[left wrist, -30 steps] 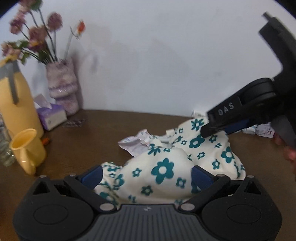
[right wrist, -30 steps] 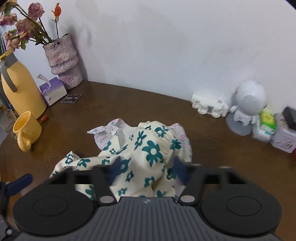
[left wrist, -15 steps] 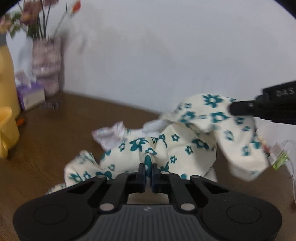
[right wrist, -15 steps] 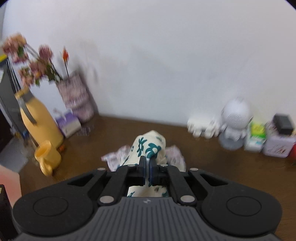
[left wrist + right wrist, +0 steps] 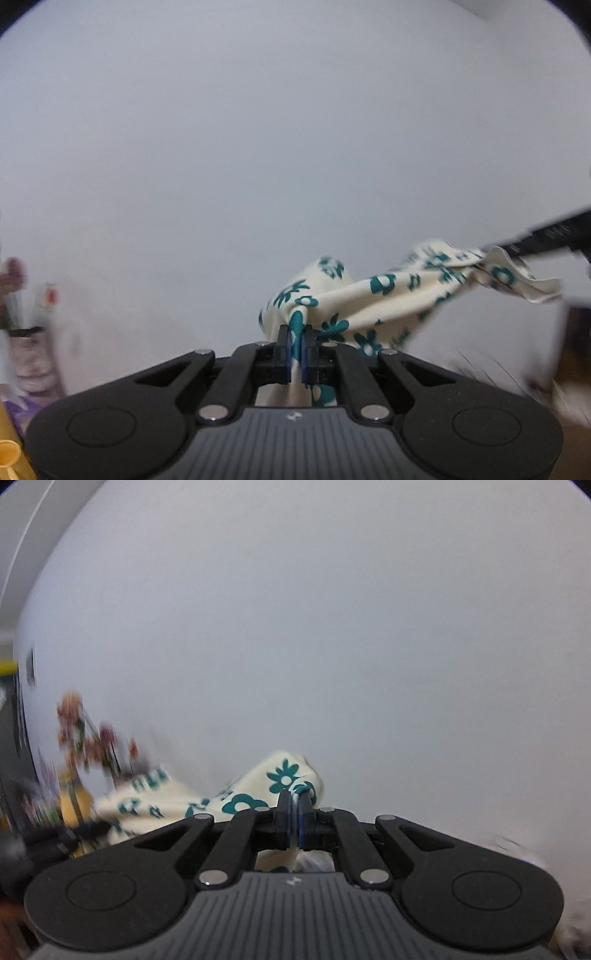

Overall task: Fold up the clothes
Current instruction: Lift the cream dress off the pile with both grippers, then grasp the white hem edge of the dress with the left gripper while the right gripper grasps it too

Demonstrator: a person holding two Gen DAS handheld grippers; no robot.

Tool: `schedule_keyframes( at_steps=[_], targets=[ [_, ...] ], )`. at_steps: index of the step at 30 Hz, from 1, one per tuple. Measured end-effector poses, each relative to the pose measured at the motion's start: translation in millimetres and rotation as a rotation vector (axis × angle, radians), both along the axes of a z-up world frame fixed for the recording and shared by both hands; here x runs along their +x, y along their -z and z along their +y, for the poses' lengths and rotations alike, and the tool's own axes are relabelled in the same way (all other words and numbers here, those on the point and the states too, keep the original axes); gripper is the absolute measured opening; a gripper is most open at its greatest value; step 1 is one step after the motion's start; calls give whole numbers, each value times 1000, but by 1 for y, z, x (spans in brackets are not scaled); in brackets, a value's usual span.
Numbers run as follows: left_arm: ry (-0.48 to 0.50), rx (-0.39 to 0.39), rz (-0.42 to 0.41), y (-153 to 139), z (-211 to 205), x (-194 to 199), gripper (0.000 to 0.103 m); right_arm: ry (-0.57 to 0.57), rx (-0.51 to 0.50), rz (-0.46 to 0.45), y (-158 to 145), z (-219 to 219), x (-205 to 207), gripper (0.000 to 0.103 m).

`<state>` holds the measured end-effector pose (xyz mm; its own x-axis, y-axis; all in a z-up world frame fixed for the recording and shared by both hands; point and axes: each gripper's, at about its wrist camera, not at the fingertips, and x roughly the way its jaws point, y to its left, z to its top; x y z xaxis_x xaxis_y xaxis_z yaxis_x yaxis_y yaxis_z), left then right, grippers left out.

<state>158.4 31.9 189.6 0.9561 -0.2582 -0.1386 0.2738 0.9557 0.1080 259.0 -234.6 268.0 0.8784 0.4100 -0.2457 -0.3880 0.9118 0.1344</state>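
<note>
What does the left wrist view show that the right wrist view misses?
Only the left view: the right gripper from the side, clamped on a garment corner, and the left gripper shut on cloth. Only the right view: the right gripper head-on, shut on cloth, with blurred flowers at left. Both: the floral garment lifted against the white wall.

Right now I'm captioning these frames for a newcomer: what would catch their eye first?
The cream garment with teal flowers, stretched in the air against the white wall. The left gripper pinches one bunch of it low in the centre, and the right gripper pinches another. Blurred flowers sit far left.
</note>
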Motion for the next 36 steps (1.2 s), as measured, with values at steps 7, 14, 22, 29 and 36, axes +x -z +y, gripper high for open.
schedule_keyframes(
  at_steps=[7,14,22,29,36],
  targets=[
    [205,48,365,134,-61,-82,3,62,-117,377,156,-73,-85,3],
    [237,90,487,178,-70,-109,4,111,-21,589,245,-101,-138,3],
    [274,34,490,158,-41,-112,74,159,8,587,245,-121,-154,48],
    [58,59,459,128,-20,-66,83,142,-32,515,221,-113,-117,55],
    [-105,82,610,153,-4,18,83,-22,-147,532,221,-35,-49,58]
  ],
)
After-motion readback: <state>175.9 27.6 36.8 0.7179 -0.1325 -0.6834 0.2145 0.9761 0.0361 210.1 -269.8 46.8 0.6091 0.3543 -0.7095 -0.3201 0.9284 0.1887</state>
